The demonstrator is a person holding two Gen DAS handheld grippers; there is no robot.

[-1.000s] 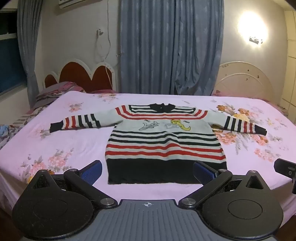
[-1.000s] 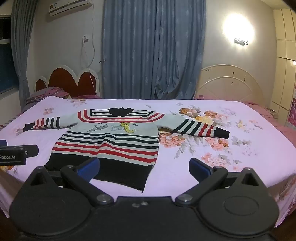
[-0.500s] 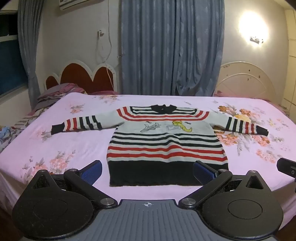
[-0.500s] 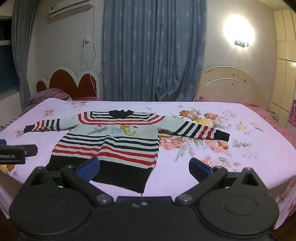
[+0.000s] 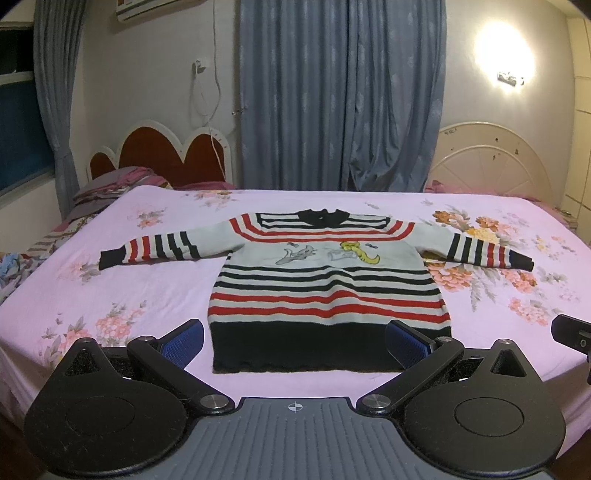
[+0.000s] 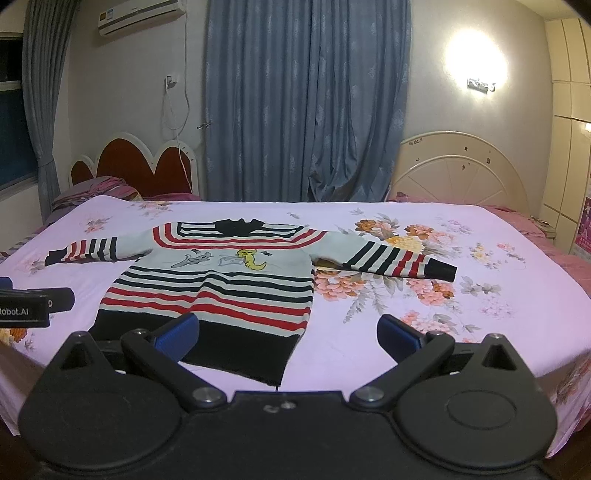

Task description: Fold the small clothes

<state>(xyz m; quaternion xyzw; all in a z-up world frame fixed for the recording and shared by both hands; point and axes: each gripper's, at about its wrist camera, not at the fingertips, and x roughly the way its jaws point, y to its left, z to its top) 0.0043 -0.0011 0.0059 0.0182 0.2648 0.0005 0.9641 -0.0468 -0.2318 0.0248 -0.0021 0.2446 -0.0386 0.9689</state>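
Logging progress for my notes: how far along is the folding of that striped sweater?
Done: the striped sweater lies spread flat on the bed, both sleeves out. In hand: nothing; the left claw and right claw are open, short of its black hem. Left: every fold, since no sleeve or hem is turned in yet.

Bedroom, dim warm light. Blue-grey curtains (image 5: 340, 96) hang full height at centre of back wall. Wall lamp (image 5: 509, 77) glows upper right (only lit source in view). Air conditioner (image 6: 140, 14) mounted upper left. Red scalloped headboard (image 5: 159, 158) at left, cream arched headboard (image 5: 491, 162) at right. Pink floral bedsheet (image 5: 147, 280) covers bed. Dark window (image 5: 18, 122) far left.
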